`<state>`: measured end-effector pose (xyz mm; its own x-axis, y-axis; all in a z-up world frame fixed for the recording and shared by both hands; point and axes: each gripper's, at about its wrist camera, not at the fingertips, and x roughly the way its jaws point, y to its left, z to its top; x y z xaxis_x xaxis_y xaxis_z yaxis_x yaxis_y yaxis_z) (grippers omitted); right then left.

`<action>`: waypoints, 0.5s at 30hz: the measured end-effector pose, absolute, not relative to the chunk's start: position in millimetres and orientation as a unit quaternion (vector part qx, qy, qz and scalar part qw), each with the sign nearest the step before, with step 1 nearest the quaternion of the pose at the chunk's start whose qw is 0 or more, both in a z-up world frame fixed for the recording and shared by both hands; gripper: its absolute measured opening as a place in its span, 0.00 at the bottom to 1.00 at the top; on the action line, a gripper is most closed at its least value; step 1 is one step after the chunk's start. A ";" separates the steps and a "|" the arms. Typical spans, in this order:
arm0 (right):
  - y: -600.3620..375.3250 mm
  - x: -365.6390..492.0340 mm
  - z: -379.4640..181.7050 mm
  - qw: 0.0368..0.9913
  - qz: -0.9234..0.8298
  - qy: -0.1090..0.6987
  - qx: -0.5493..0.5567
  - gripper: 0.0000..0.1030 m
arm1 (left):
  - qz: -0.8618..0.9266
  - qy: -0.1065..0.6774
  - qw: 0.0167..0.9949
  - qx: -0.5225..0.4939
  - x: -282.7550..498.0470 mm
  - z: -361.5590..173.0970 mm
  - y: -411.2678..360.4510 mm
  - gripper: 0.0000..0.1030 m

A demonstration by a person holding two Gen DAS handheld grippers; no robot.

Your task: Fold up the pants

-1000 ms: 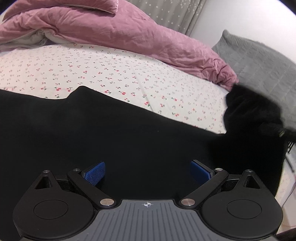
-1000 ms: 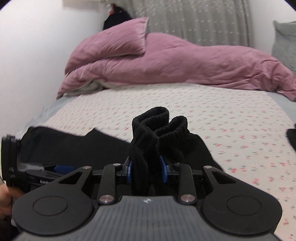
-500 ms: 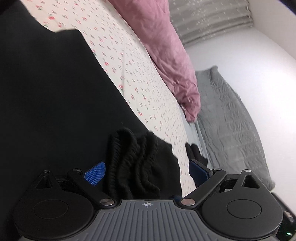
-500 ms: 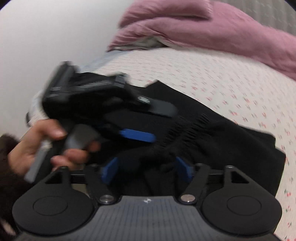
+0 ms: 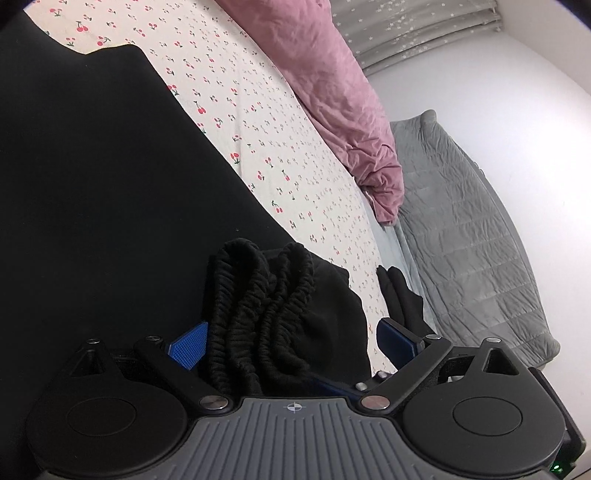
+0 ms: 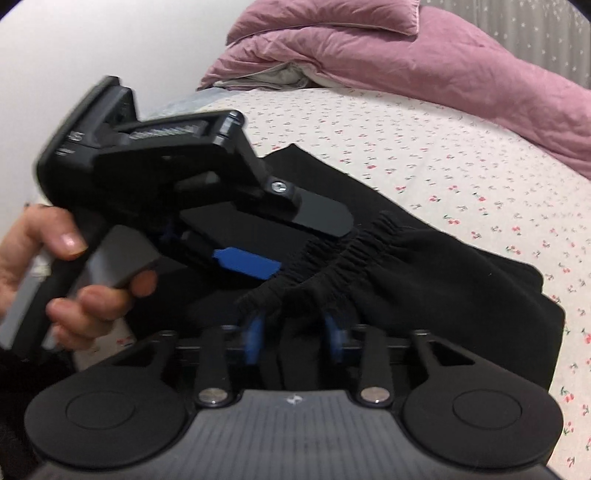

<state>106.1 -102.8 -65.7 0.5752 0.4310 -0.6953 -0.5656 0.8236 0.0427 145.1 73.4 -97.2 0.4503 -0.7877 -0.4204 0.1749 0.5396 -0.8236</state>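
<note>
Black pants (image 6: 424,266) lie on a cherry-print bedsheet (image 6: 461,155). The right gripper (image 6: 293,334) is clamped on the bunched elastic waistband (image 6: 343,254), likely lifting it for a fold. The left gripper (image 5: 291,345), fingers spread apart, straddles the same waistband just ahead of it, seemingly ready to pinch.

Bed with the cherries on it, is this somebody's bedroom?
Most likely a bedroom: a cherry-print sheet covers the mattress, a pink duvet is heaped at the far end, and starry grey curtains hang behind.
</note>
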 end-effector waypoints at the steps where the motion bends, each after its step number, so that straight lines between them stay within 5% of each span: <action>1: -105.8 98.5 -65.9 0.885 0.282 0.357 -0.101 0.12 | -0.313 0.421 0.769 -0.365 145.1 -97.4 74.1 0.94; 7: -93.3 73.2 -61.8 0.872 0.348 0.320 -0.128 0.15 | -0.318 0.425 0.764 -0.367 145.6 -98.5 77.3 0.94; 9: -82.1 68.0 -70.6 0.873 0.326 0.320 -0.169 0.23 | -0.318 0.426 0.764 -0.366 145.4 -98.1 76.8 0.93; 12: -71.8 54.4 -73.6 0.868 0.335 0.302 -0.209 0.51 | -0.319 0.425 0.764 -0.365 144.4 -97.3 78.1 0.93; 15: -62.8 39.2 -73.8 0.872 0.321 0.268 -0.256 0.53 | -0.321 0.427 0.761 -0.369 144.5 -96.9 79.6 0.92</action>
